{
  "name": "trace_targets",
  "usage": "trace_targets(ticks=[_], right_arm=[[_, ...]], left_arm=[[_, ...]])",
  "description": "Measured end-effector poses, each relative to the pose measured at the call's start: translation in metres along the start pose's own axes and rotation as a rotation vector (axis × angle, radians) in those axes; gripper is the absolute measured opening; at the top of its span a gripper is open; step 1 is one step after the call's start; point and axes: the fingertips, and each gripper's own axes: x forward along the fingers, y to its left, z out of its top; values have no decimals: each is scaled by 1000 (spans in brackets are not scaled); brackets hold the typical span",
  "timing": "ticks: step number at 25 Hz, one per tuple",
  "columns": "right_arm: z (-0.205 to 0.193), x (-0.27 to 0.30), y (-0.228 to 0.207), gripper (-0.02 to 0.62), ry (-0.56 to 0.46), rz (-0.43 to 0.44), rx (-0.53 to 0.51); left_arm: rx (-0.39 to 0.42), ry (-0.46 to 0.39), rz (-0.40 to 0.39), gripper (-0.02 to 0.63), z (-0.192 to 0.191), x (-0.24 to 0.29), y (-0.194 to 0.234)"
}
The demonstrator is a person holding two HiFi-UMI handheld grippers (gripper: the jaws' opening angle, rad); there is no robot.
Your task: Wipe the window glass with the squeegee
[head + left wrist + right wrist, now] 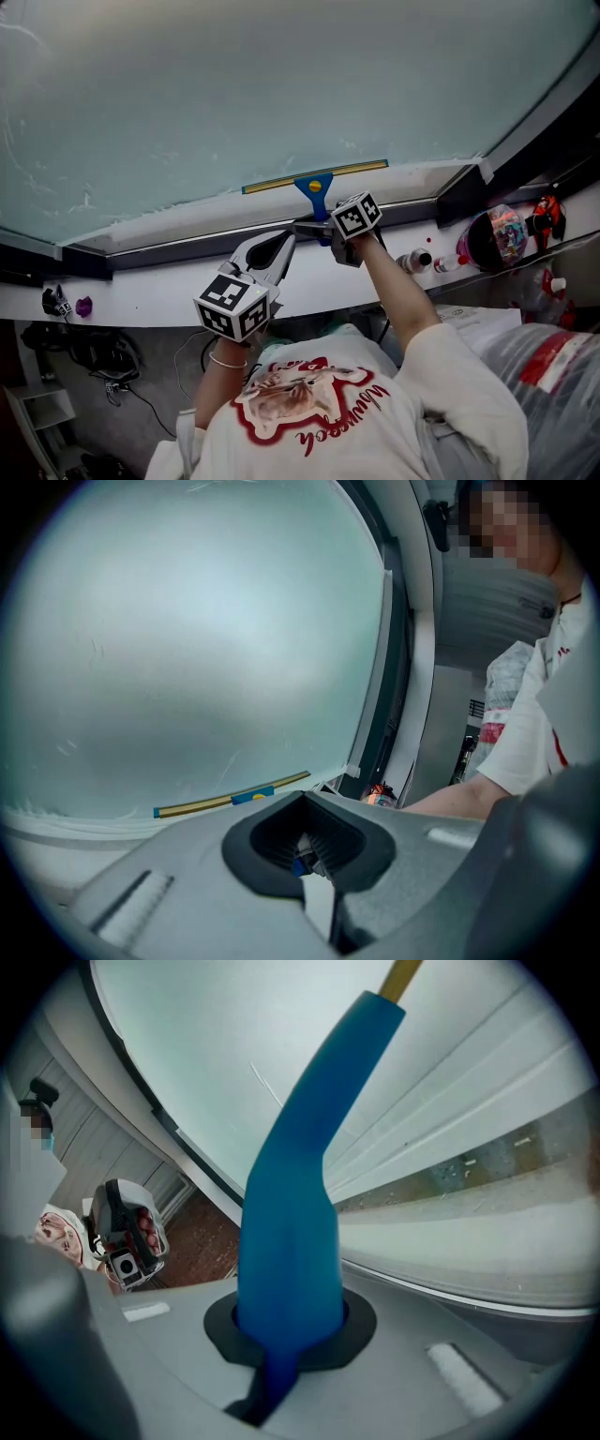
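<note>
Clamping the squeegee (315,184), right hand-held gripper (317,228) holds it at glass's (281,84) bottom edge; left hand-held gripper (287,240) closed.

Showing window glass (281,84) open above and left of squeegee (316,183). Meeting dark frame (534,141) at right. Crowding right end of sill (159,286): bottles (417,260), round bag (495,236). Lying bare between left gripper (289,236) and small clutter (58,302) at far left.
</note>
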Motion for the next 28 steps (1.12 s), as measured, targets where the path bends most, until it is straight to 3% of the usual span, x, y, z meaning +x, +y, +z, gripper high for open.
trace_targets(ticks=[16,23,28], right_arm=[[-17,5,-14,28,14,24,35],[-14,7,-13,28,-20,32,31],[-10,5,-4,28,-84,-12,15]], left_arm=[[-41,9,30,0,-10,-1,11],[-66,12,40,0,-16,-2,17],[-76,-13,48,0,-18,-15,26]])
